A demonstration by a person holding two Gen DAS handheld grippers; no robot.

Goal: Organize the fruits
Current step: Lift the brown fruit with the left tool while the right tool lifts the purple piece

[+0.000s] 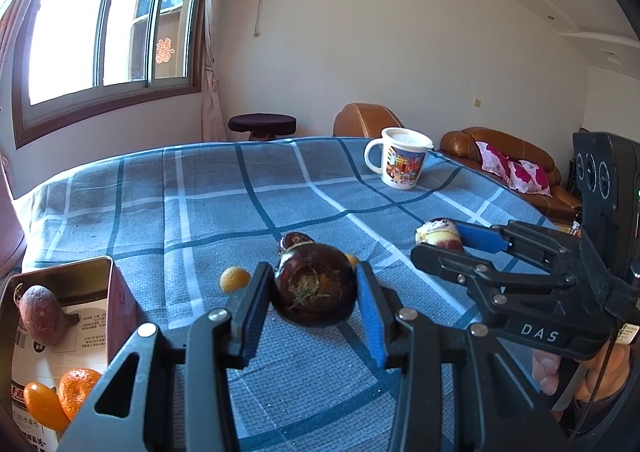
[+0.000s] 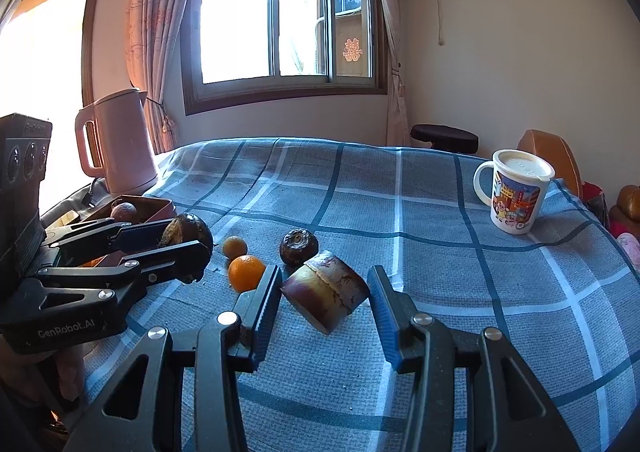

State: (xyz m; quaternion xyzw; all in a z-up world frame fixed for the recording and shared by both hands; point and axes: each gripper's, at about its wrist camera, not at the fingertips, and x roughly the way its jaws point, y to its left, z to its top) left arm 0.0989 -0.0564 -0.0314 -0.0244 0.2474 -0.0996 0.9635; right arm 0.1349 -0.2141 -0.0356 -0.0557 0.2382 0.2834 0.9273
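Observation:
My left gripper [image 1: 312,272] is shut on a dark brown water chestnut [image 1: 316,302], held just above the blue checked cloth. From the right wrist view that gripper [image 2: 188,242] is at the left with the chestnut [image 2: 188,230] in its tips. My right gripper [image 2: 324,276] is shut on a cut chunk [image 2: 326,298] with purple skin and pale flesh; the left wrist view shows the chunk [image 1: 438,232] at its fingertips. On the cloth lie a second water chestnut [image 2: 299,246], a mandarin [image 2: 246,272] and a small kumquat [image 2: 235,246].
An open tin box [image 1: 110,280] at the left holds a passion fruit [image 1: 42,314], a mandarin [image 1: 76,388] and a kumquat [image 1: 44,404]. A lidded cartoon mug [image 2: 516,192] stands far right, a pink kettle [image 2: 118,144] far left. A sofa and a stool are beyond the table.

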